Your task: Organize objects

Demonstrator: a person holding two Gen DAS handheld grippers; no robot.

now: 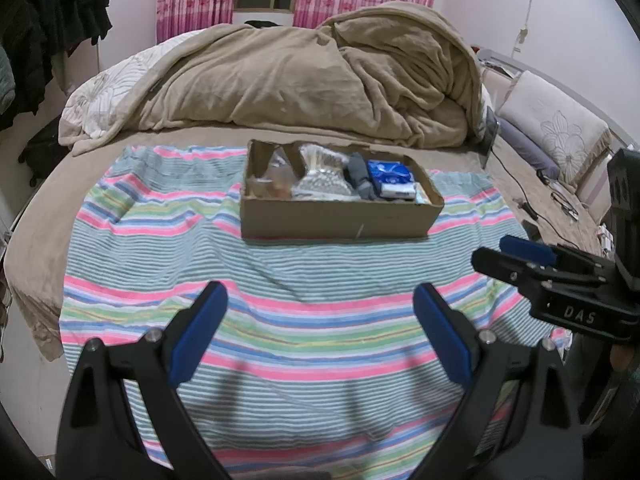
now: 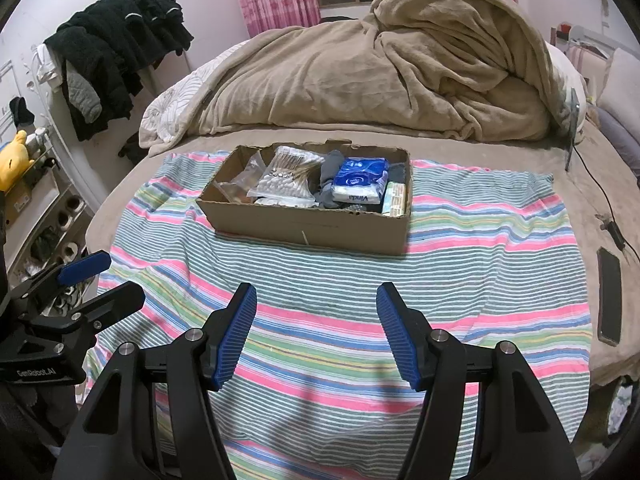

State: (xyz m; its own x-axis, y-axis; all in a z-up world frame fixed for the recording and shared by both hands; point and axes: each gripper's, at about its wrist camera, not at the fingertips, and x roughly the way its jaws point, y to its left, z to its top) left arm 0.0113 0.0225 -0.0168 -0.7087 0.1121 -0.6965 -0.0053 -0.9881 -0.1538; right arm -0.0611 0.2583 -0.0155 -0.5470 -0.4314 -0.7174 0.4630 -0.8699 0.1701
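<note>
A brown cardboard box (image 1: 340, 216) (image 2: 312, 228) stands on a striped cloth (image 1: 280, 280) (image 2: 460, 248) on the bed. In it lie a bag of cotton swabs (image 2: 286, 178) (image 1: 322, 178), a blue tissue pack (image 2: 360, 180) (image 1: 390, 174), grey cloth (image 2: 330, 178) and small clear packets (image 2: 240, 184). My left gripper (image 1: 320, 300) is open and empty above the near part of the cloth; it also shows at the left of the right wrist view (image 2: 102, 280). My right gripper (image 2: 316, 300) is open and empty beside it, seen at the right of the left wrist view (image 1: 496, 252).
A crumpled tan blanket (image 1: 312, 76) (image 2: 400, 72) is heaped behind the box. A dark phone (image 2: 610, 296) and a cable (image 2: 600, 200) lie on the bed at the right. Pillows (image 1: 552, 120) are at the far right. Dark clothes (image 2: 116, 48) hang at the left over shelves.
</note>
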